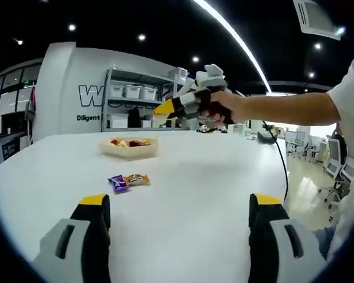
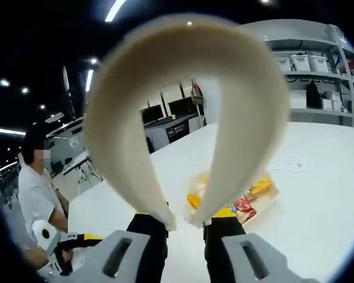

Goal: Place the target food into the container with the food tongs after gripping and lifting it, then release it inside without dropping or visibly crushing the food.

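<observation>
White tabletop (image 1: pixel 200 177) runs across the left gripper view, matte and bare apart from three things: one shallow cream container (image 1: pixel 128 147) holding wrapped snacks at the far side, and two loose snack packets nearer the camera, a purple packet (image 1: pixel 118 183) lying just beside an orange packet (image 1: pixel 137 179) on its right, the two touching or nearly so.

In the right gripper view there is one pair of cream food tongs (image 2: pixel 189 106), seen end-on as a wide loop, its two tips drawn close together just above that view's own jaws. The right gripper (image 2: pixel 186 227) is pressed in on the tongs' arms, jaws narrow with a small gap between them. Beyond the tips the container (image 2: pixel 265 197) shows yellow, orange and red wrappers.

The room is an open office with a dark ceiling, spot lamps and a long light strip. A metal shelving rack (image 1: pixel 135 97) with pale storage bins stands against a white wall with lettering; desks and chairs lie far right.

The left gripper (image 1: pixel 180 215) hovers low over the near table with its jaws spread wide, nothing between them. In the left gripper view a person's hand (image 1: pixel 221 106) holds the right gripper above the far table, forearm reaching in from the right.
</observation>
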The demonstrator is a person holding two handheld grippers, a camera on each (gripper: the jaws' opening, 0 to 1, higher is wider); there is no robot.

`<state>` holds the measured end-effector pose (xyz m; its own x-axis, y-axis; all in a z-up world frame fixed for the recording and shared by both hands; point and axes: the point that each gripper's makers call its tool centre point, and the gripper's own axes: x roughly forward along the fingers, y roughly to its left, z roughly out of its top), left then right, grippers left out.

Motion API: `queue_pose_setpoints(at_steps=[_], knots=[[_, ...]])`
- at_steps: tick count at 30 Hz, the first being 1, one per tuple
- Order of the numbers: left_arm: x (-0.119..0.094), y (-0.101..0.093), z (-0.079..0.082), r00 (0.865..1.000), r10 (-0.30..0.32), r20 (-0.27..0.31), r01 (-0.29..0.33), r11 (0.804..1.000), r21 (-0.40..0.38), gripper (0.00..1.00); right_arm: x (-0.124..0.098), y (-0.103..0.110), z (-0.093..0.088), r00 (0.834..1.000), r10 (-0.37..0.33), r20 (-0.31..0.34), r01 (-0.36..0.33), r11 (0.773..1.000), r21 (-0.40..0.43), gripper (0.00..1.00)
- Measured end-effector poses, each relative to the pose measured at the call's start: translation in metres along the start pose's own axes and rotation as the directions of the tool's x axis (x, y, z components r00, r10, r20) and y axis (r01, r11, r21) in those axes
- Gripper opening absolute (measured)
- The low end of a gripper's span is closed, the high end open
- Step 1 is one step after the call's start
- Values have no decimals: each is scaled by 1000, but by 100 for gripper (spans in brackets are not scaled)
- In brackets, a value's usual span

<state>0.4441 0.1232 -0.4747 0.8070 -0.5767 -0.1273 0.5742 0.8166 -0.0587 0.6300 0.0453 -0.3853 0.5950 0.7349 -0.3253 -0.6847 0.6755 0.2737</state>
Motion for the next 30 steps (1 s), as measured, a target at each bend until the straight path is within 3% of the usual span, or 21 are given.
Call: queue_pose_setpoints(at_steps=[8, 14, 16, 24, 30], knots=[[-2, 2, 5, 999, 19, 34, -20, 999, 39, 99, 4, 38, -25, 994, 87, -71, -89, 995, -33, 17], [-2, 0, 7, 999, 10, 50, -12, 999, 52, 99, 17, 57, -57, 981, 78, -180, -113, 975, -193, 16], [-2, 0, 5, 999, 5, 37, -7, 999, 38, 99, 21, 67, -61, 976, 107, -188, -140, 975, -171, 16], [-1, -1, 1, 1000, -8, 14, 7, 999, 35, 96, 30, 99, -87, 959, 144, -242, -197, 958, -208, 17], [-1, -2, 0, 1000, -13, 9, 13, 999, 31, 94, 44, 103, -103, 949, 145, -280, -217, 944, -249, 19]])
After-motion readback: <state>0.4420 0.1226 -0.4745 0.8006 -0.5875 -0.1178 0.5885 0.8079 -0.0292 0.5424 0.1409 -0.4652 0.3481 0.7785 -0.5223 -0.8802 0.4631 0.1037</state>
